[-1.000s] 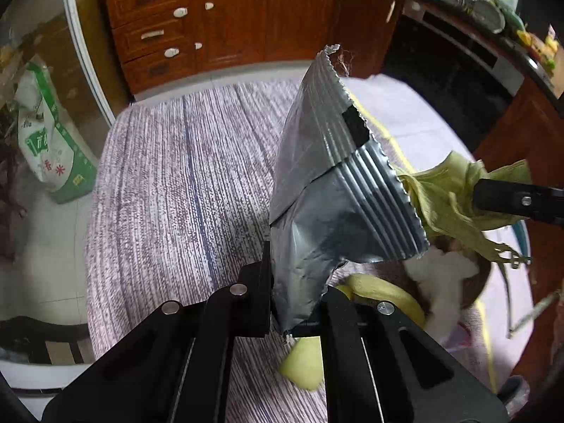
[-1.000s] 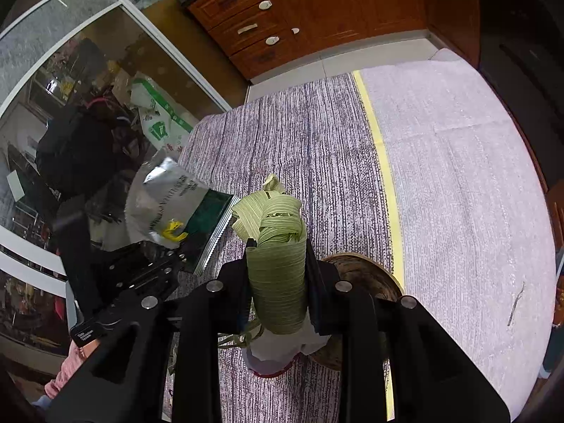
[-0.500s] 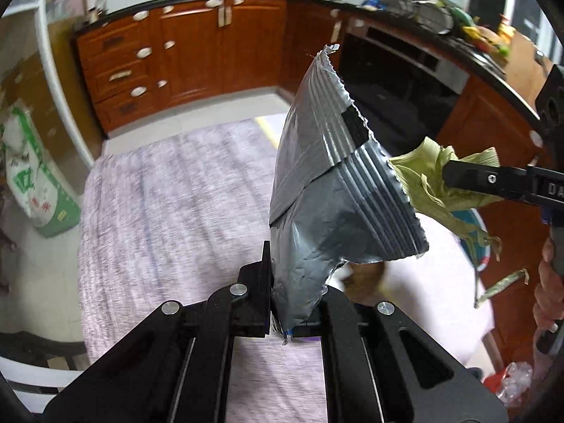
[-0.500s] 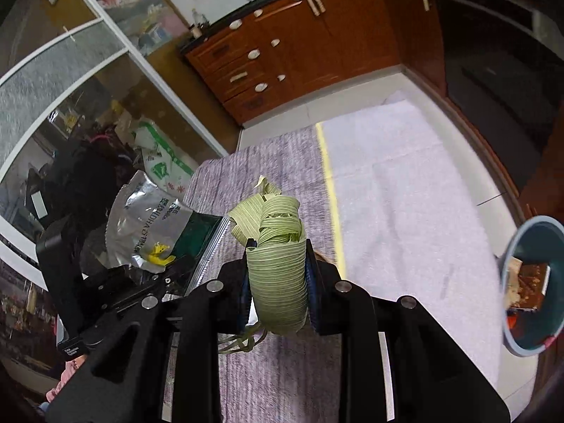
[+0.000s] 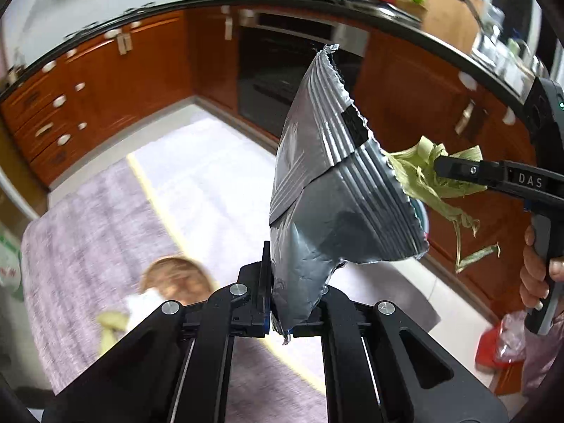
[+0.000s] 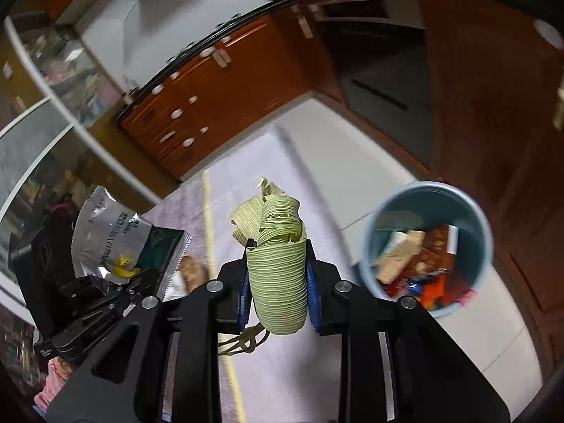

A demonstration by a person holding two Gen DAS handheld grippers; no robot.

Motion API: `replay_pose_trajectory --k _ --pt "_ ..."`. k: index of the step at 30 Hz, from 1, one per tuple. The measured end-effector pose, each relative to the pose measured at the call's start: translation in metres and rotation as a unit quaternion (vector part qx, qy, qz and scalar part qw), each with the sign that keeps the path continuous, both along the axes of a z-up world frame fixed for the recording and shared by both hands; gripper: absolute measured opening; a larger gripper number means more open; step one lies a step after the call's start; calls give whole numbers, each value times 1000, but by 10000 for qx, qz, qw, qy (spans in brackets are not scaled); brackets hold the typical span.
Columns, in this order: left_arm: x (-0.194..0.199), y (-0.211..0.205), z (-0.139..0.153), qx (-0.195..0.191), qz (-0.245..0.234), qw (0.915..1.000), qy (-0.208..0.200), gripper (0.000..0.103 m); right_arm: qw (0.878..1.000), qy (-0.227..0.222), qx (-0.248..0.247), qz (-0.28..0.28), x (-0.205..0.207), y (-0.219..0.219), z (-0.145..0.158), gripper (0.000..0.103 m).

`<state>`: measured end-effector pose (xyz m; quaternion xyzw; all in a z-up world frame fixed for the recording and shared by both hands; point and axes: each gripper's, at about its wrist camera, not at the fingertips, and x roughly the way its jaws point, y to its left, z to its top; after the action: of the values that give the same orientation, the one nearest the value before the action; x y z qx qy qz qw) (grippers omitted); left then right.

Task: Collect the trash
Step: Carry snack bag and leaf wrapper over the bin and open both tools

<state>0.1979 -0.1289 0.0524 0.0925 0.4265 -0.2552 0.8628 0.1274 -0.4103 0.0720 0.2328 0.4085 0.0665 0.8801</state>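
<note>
My left gripper [image 5: 282,312] pinches foil wrapper [image 5: 328,190]; right gripper [image 6: 278,282] clamps corn husk [image 6: 278,264], left of the blue bin [image 6: 483,246]

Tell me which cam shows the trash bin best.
Right wrist: the blue trash bin shows whole, open mouth up, trash inside. Left wrist shows only a sliver of its rim behind the foil bag.
</note>
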Motion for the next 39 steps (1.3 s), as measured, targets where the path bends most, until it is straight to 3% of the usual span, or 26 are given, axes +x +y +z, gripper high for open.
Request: replay_pose_trajectory --k 9,16,26,28,30,35,39 --pt "2 -80 -29 324 -526 9976 316 7 9969 197 254 -716 -34 -89 -38 24" --pt "13 -136 -53 456 -865 9935 583 7 9935 365 248 -1053 -43 -126 -56 24" --pt "39 -222 -111 554 -1299 9826 1208 10 9859 805 220 -1447 -50 -168 -87 24" --pt "43 -234 -120 640 -1378 9808 1219 23 9852 847 191 -1476 -49 -172 -89 24" --pt "44 -239 -123 706 -1376 9819 1090 59 9845 899 152 -1495 -45 -175 -91 24" --pt "50 -246 -131 822 -1328 9837 888 77 9839 953 111 -1511 -36 -177 -95 24" --pt "56 -238 -136 790 -1226 9848 940 83 9841 1024 85 -1449 -25 -169 -101 25"
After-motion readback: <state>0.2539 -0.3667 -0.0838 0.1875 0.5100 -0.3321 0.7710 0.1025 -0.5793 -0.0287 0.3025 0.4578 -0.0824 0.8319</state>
